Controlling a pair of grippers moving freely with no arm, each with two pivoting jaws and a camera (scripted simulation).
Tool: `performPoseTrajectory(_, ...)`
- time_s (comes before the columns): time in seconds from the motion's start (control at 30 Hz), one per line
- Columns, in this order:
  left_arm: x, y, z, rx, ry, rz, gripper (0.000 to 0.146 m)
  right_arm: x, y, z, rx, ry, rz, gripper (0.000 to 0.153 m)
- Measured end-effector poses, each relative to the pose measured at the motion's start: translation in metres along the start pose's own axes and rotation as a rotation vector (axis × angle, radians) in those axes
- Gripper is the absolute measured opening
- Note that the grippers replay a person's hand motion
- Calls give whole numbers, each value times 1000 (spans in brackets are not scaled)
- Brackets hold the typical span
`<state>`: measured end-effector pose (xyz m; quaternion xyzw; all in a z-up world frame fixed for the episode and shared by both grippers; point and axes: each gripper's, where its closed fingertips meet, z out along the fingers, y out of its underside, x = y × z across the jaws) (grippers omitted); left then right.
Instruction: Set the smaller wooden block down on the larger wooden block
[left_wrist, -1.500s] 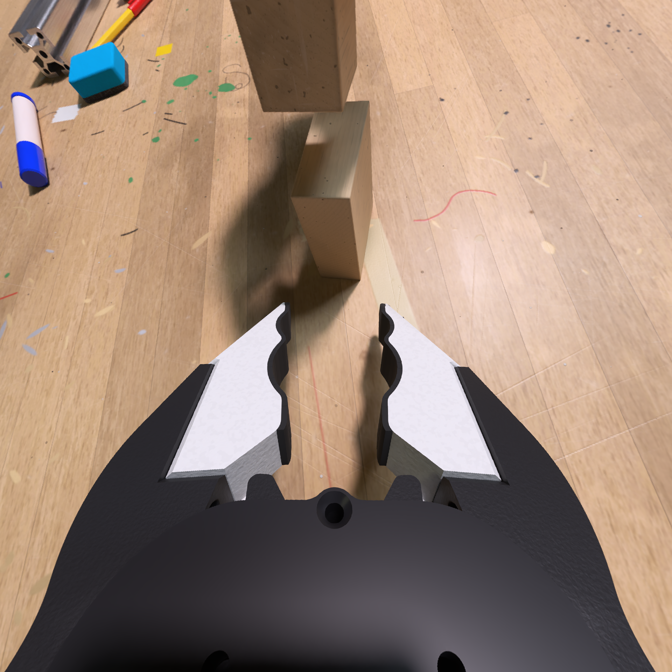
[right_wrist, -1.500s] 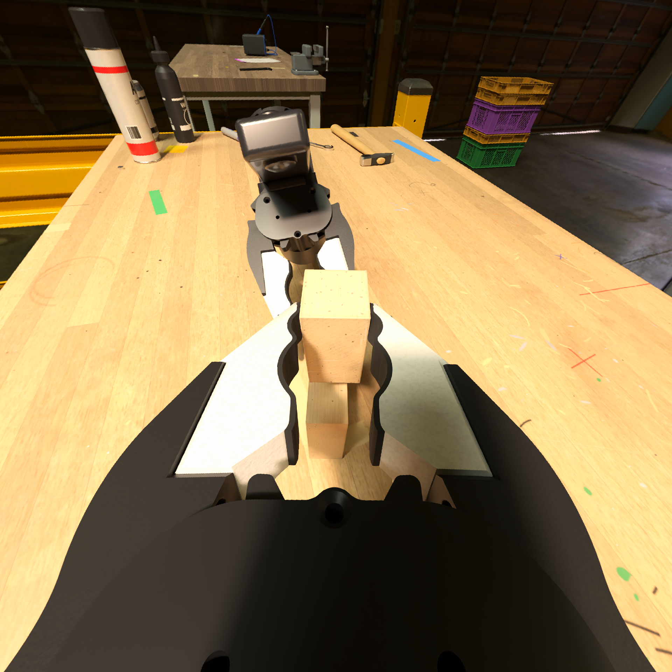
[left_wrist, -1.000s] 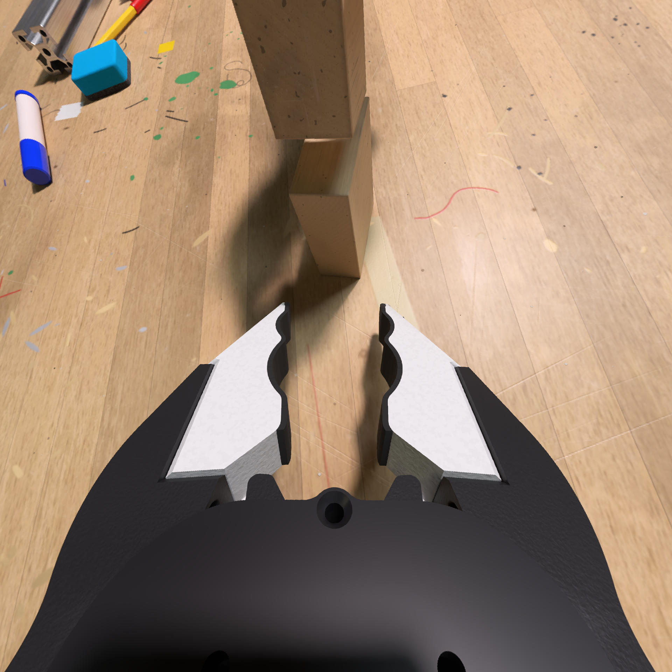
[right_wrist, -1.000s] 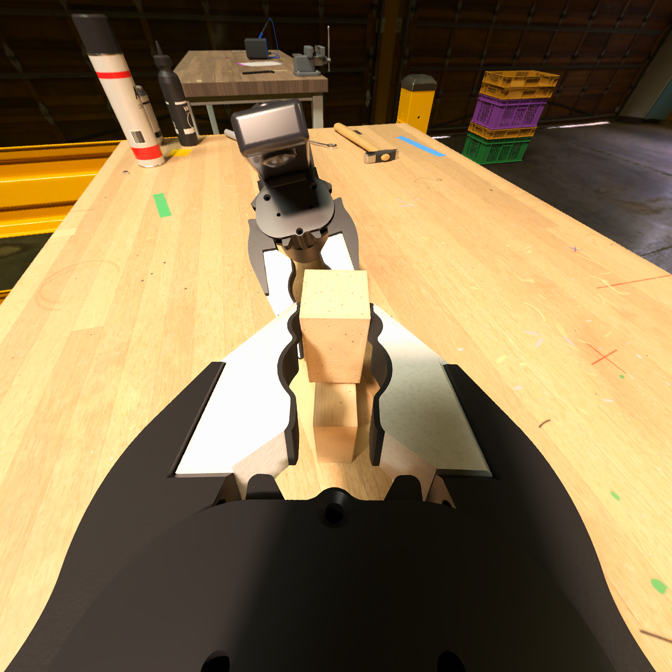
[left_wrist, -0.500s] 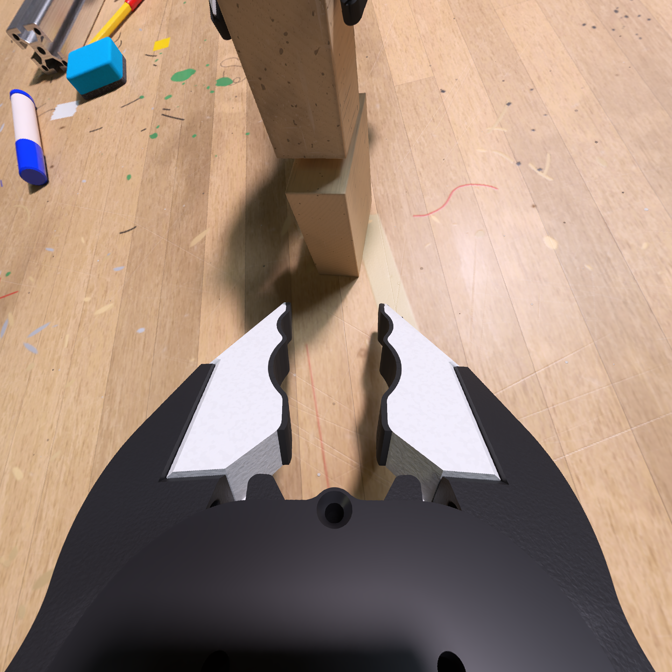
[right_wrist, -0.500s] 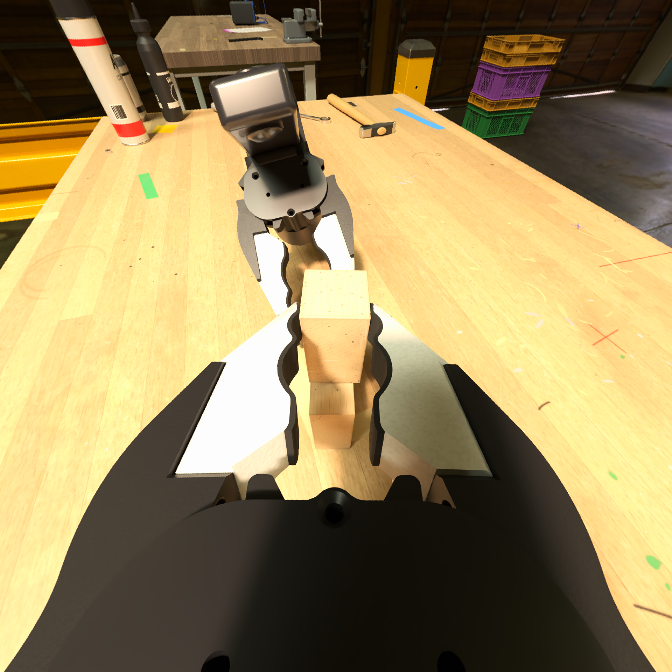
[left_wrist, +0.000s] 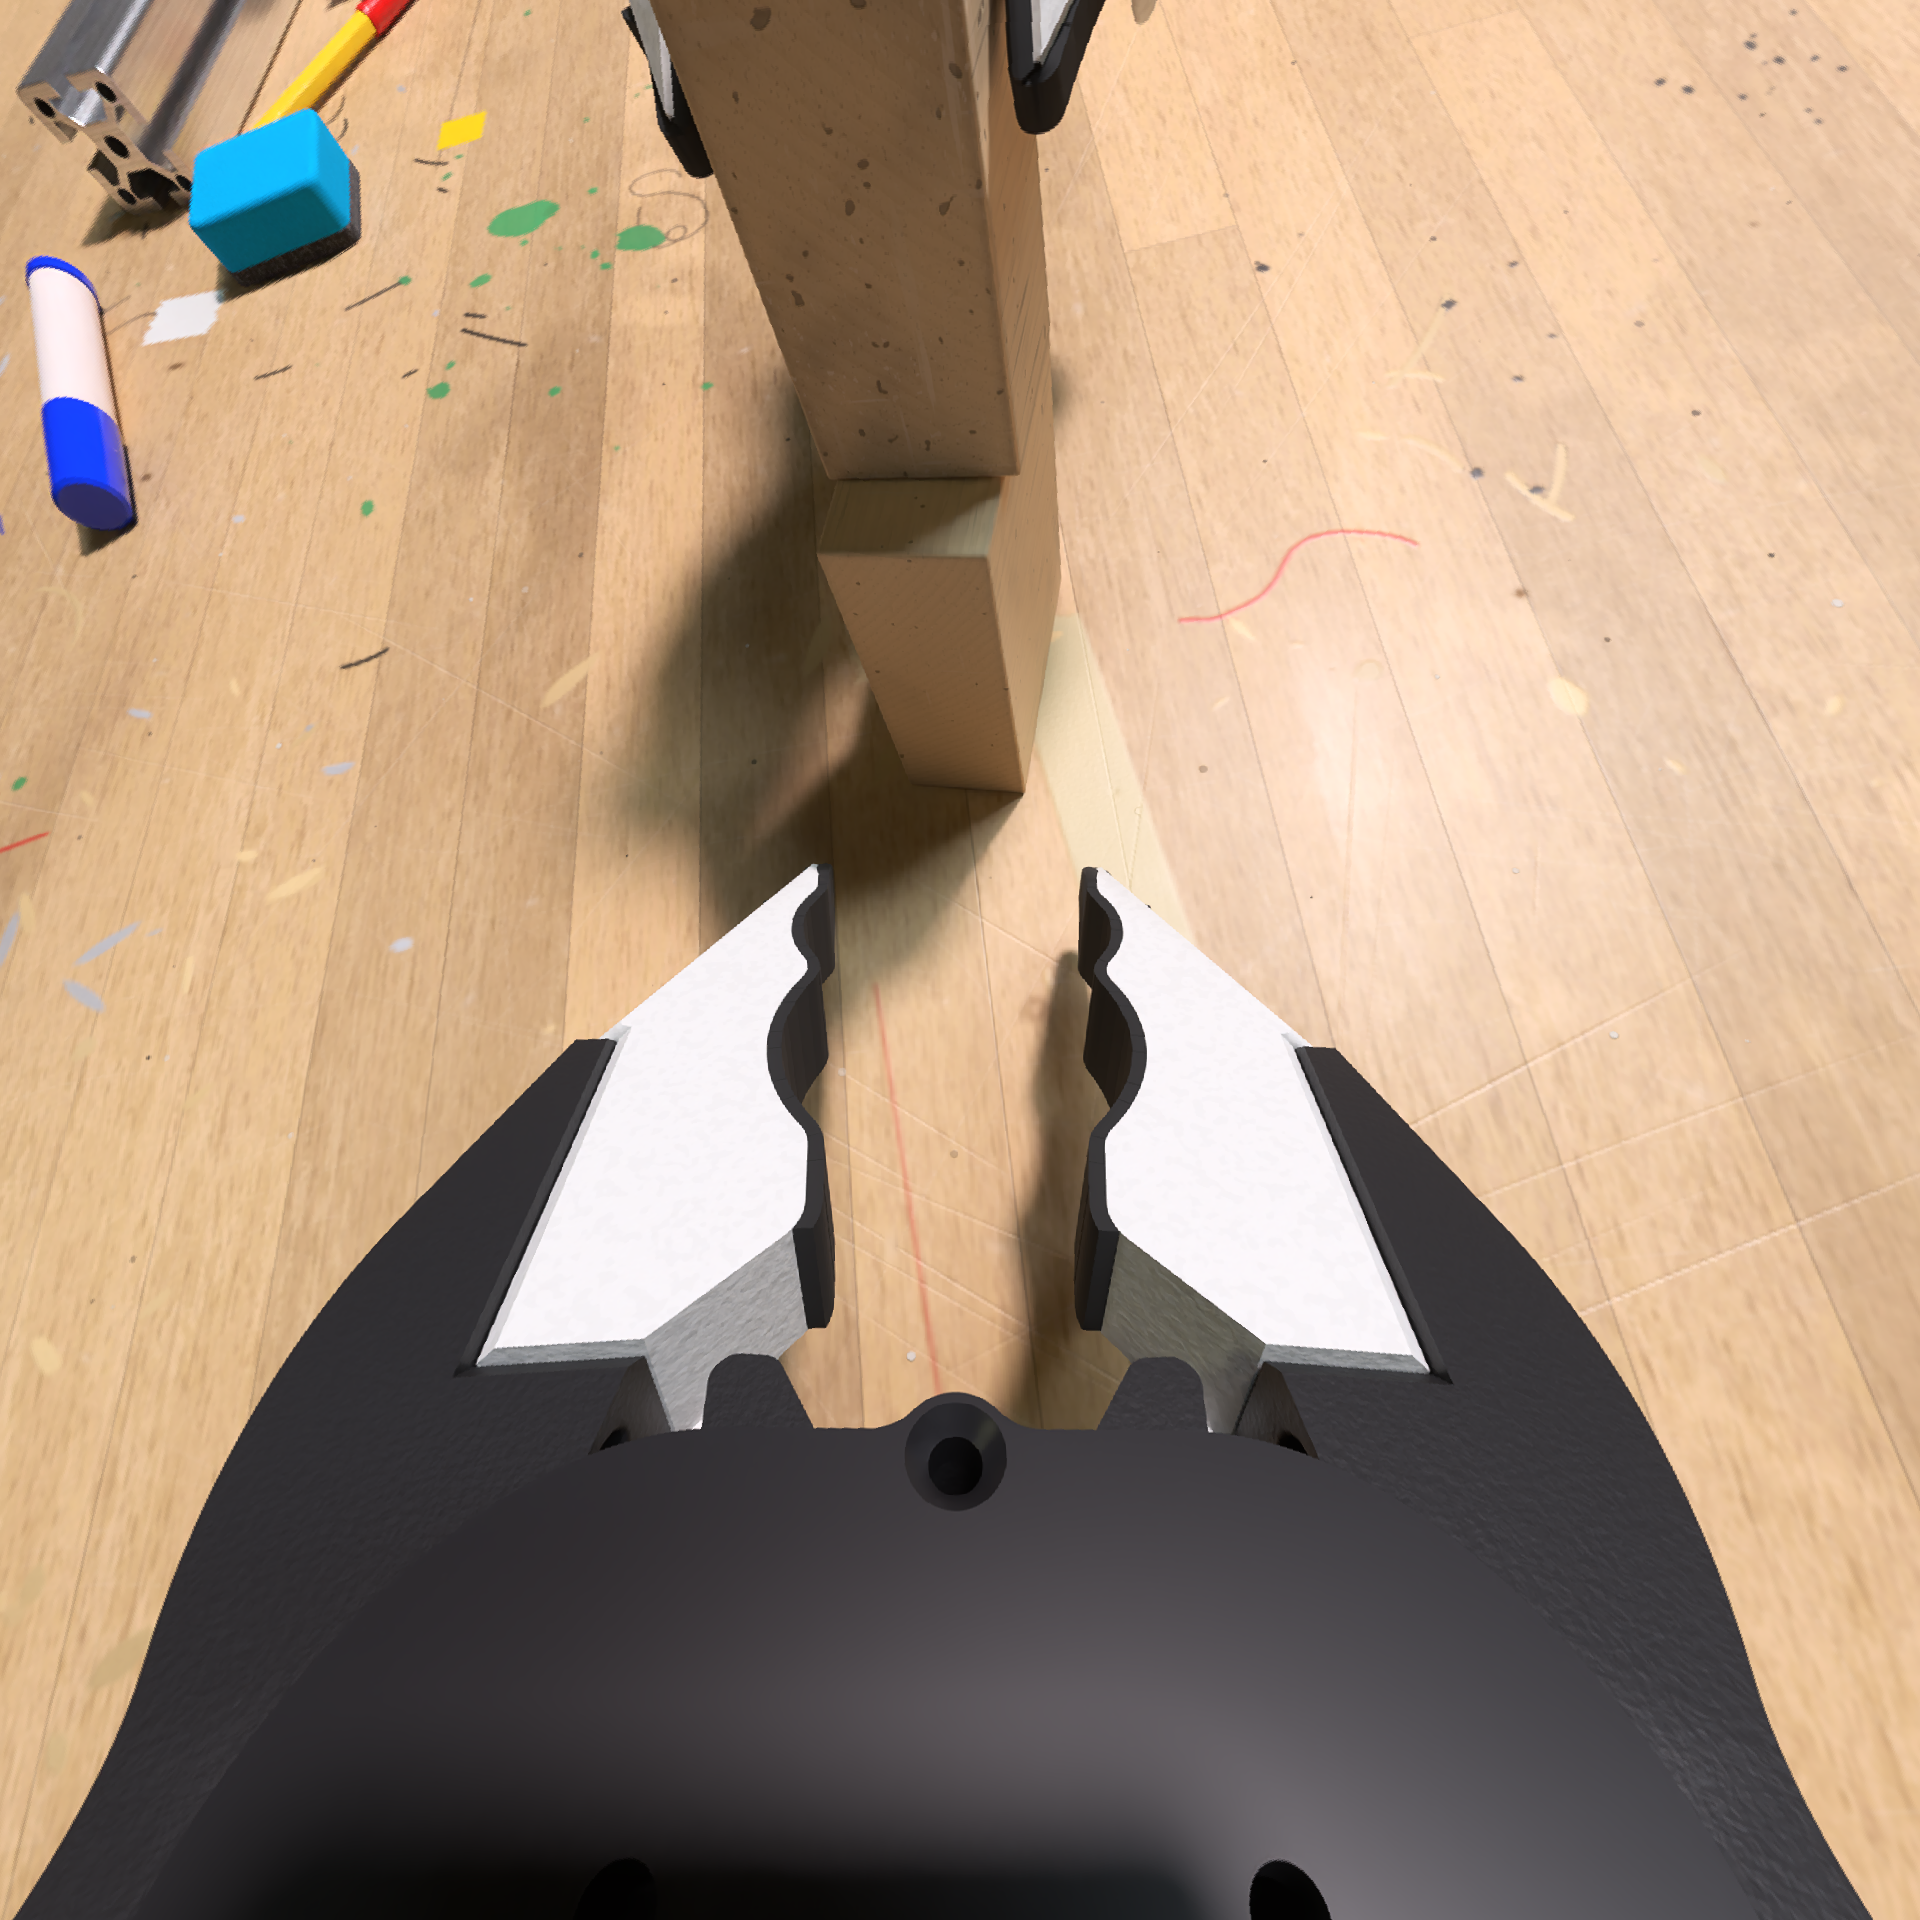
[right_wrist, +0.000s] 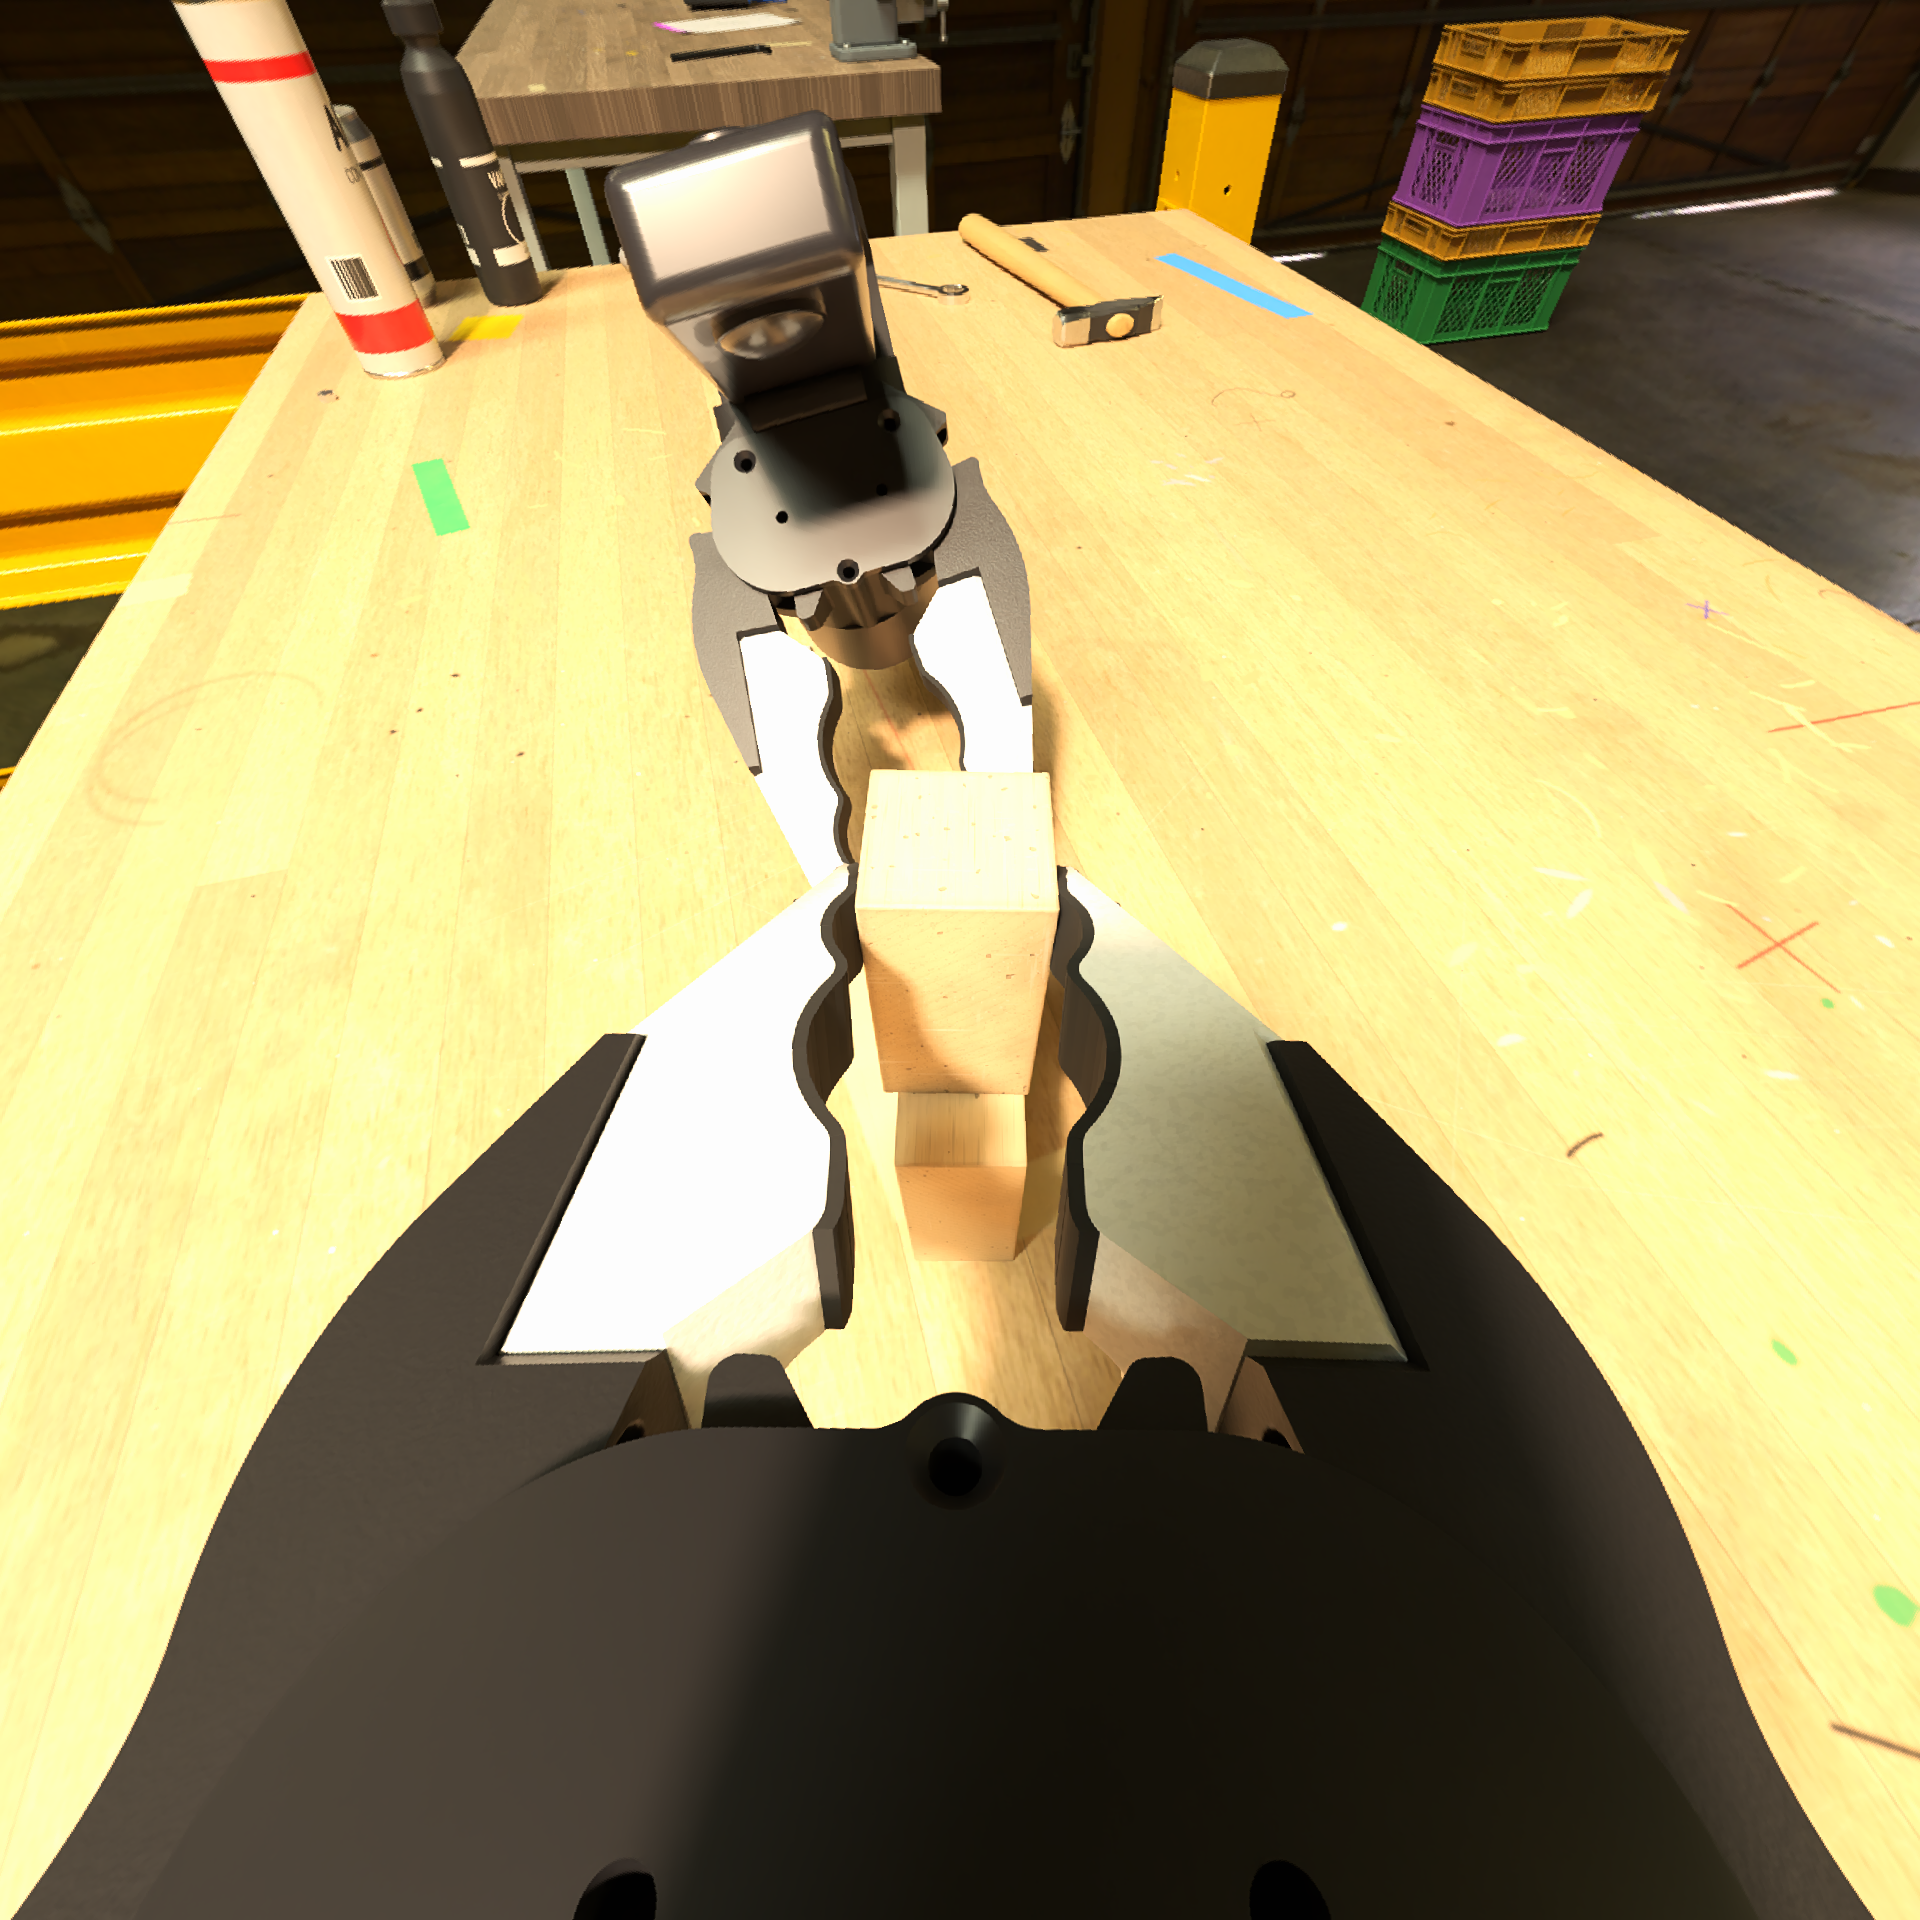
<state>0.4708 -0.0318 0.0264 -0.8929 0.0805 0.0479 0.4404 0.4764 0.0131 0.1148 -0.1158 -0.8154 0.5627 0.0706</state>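
Observation:
My right gripper (right_wrist: 956, 883) is shut on the smaller wooden block (right_wrist: 951, 935), a speckled block held upright. Under it the larger wooden block (right_wrist: 961, 1184) lies flat on the workbench, its long side pointing away from me. In the left wrist view the held block (left_wrist: 883, 260) hangs between the right gripper's fingertips (left_wrist: 1039, 62), and its bottom edge meets the top of the larger block (left_wrist: 935, 655); I cannot tell whether it rests on it. My left gripper (left_wrist: 954, 883) is open and empty, a short way from the larger block's near end. It also shows in the right wrist view (right_wrist: 899, 748).
Left of the blocks lie a blue eraser (left_wrist: 272, 187), a blue-capped marker (left_wrist: 75, 395), an aluminium profile (left_wrist: 125, 104) and a yellow-red pen (left_wrist: 332, 52). At the bench's far end are a hammer (right_wrist: 1060, 281), a white tube (right_wrist: 312, 177) and a black bottle (right_wrist: 468, 177).
My right gripper has come down with the smaller block, and the gap above the larger block has closed. My left gripper has stayed open in about the same place.

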Motion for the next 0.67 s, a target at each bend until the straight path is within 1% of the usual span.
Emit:
performPoseTrajectory(0.1,0,0,0,1,-1,1,47,1,-2,-2,11,9,0,36)
performPoseTrajectory(0.23,0,0,0,2,-2,2,47,1,-11,-9,51,9,11,47)
performPoseTrajectory(0.27,0,0,0,2,-2,3,47,0,-14,-11,63,7,15,50)
performPoseTrajectory(0.33,-1,-1,-1,7,-6,3,47,-1,-22,-17,87,16,8,62)
performPoseTrajectory(0.43,-2,-6,-6,51,-19,-12,47,-2,-40,-30,122,62,-18,74)
performPoseTrajectory(0.5,-4,-12,-17,113,-49,-51,48,2,-51,-42,119,166,-44,75)
performPoseTrajectory(0.53,-6,-15,-26,139,-87,-72,50,5,-56,-50,112,241,-47,75)
performPoseTrajectory(0.6,-11,-20,-46,165,-189,-120,55,12,-61,-67,98,435,-13,73)
performPoseTrajectory(0.63,-11,-22,-57,167,-242,-160,57,13,-60,-75,93,533,29,67)
performPoseTrajectory(0.67,-9,-23,-66,169,-277,-206,59,12,-58,-80,86,603,83,59)
